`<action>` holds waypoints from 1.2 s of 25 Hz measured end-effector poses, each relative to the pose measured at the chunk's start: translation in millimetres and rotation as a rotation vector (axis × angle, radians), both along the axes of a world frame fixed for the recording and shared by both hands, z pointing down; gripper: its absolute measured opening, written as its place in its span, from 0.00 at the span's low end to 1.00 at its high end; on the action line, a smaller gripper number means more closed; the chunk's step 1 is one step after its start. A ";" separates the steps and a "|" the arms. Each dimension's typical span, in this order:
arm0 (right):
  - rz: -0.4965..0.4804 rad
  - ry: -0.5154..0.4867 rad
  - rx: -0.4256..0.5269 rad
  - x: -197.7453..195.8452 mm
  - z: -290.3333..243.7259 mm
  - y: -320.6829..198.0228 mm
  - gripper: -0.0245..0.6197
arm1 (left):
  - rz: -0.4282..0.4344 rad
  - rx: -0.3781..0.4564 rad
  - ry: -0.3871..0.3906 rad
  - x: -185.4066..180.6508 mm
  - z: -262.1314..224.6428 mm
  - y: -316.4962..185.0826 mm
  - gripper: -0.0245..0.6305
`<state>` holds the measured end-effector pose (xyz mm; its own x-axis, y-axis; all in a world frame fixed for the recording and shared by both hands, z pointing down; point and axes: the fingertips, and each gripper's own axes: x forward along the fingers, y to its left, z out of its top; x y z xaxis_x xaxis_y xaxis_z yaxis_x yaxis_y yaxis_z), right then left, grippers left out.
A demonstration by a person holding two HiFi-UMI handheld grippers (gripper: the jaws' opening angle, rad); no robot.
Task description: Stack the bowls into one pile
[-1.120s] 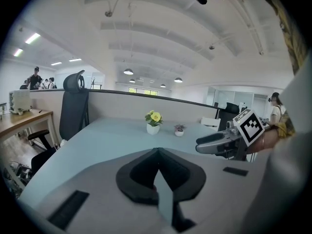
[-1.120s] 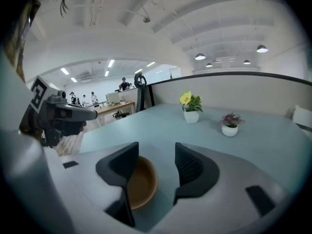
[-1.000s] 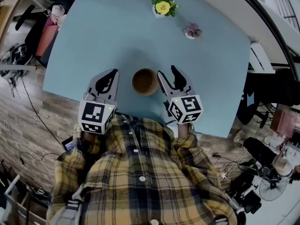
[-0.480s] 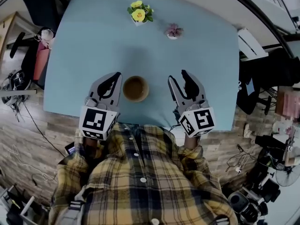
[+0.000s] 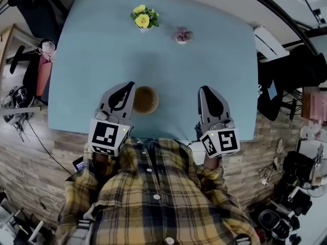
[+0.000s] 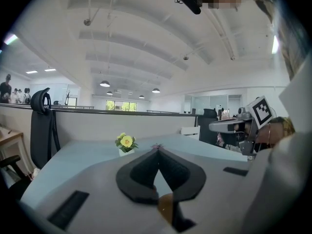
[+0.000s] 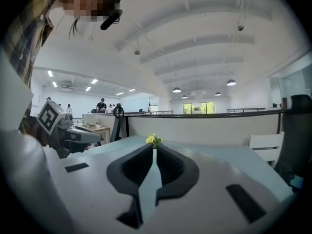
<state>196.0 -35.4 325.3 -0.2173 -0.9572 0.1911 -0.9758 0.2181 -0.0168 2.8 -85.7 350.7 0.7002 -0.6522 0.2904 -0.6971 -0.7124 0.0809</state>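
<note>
The light blue counter (image 5: 92,50) carries everything. The left hand-held gripper (image 5: 130,88) hangs over its near edge, jaws pressed together and empty. The right hand-held gripper (image 5: 205,92) has just been closing; its jaws are all but together with nothing between them. The brown bowl (image 5: 145,100) sits between the two, just beside the left one. A yellow potted flower (image 5: 142,19) and a small purple plant (image 5: 182,34) stand at the far edge.

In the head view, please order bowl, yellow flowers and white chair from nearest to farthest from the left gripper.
1. Bowl, just right of the left gripper.
2. Yellow flowers, far across the table.
3. White chair, off its far right corner.
</note>
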 end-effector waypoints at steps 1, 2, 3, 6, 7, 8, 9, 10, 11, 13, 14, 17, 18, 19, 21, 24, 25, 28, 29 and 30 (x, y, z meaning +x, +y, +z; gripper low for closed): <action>0.006 -0.004 0.001 1.2 -0.5 1.3 0.08 | 0.003 -0.002 -0.002 0.8 0.1 0.5 0.02; 0.012 -0.008 0.001 2.4 -0.6 2.4 0.07 | 0.005 -0.004 -0.003 1.4 0.6 0.7 0.02; 0.018 -0.013 0.000 3.5 -0.3 3.4 0.05 | 0.006 -0.007 -0.005 1.8 1.3 0.9 0.02; 0.032 -0.038 -0.016 6.7 3.0 4.8 0.04 | 0.009 -0.014 -0.009 2.0 4.3 1.3 0.02; 0.035 -0.047 -0.023 7.6 5.0 5.0 0.04 | 0.008 -0.016 -0.011 1.5 5.7 1.7 0.02; 0.037 -0.054 -0.029 8.2 7.1 5.0 0.04 | 0.008 -0.019 -0.014 0.8 7.5 2.4 0.02; 0.038 -0.058 -0.033 8.6 8.9 4.9 0.04 | 0.008 -0.023 -0.019 -0.2 9.7 3.1 0.02; 0.038 -0.058 -0.036 8.7 10.4 4.8 0.04 | 0.009 -0.028 -0.023 -1.0 11.5 3.5 0.02; 0.039 -0.057 -0.040 8.5 11.6 4.5 0.04 | 0.009 -0.030 -0.025 -1.5 12.0 3.3 0.02; 0.040 -0.055 -0.048 7.4 13.2 3.3 0.04 | 0.007 -0.028 -0.019 -1.8 10.6 1.6 0.02; 0.039 -0.053 -0.052 6.5 14.2 2.5 0.04 | 0.005 -0.029 -0.016 -2.4 10.6 1.1 0.02; 0.034 -0.049 -0.061 4.0 17.1 -0.4 0.04 | 0.003 -0.035 -0.015 -4.0 11.5 0.4 0.02; 0.034 -0.050 -0.063 3.7 17.3 -1.4 0.04 | 0.004 -0.036 -0.013 -3.8 11.4 0.3 0.02; 0.036 -0.051 -0.064 3.7 17.3 -2.2 0.04 | 0.005 -0.036 -0.012 -3.6 11.3 0.0 0.02; 0.039 -0.053 -0.066 3.8 17.3 -3.2 0.04 | 0.002 -0.037 -0.012 -4.2 11.8 -0.9 0.02; 0.037 -0.049 -0.068 3.4 18.7 -4.7 0.04 | -0.010 -0.040 -0.018 -6.9 13.5 -3.1 0.02; 0.036 -0.045 -0.069 3.2 19.0 -5.1 0.04 | -0.013 -0.041 -0.019 -7.5 14.0 -3.5 0.02; 0.034 -0.032 -0.073 2.1 19.0 -5.2 0.04 | -0.012 -0.043 -0.015 -7.3 13.5 -2.4 0.02; 0.033 -0.031 -0.073 1.7 18.8 -5.1 0.04 | -0.010 -0.043 -0.012 -7.3 13.1 -1.7 0.02; 0.034 -0.031 -0.074 1.4 18.4 -5.0 0.04 | -0.010 -0.043 -0.010 -7.3 12.8 -1.1 0.02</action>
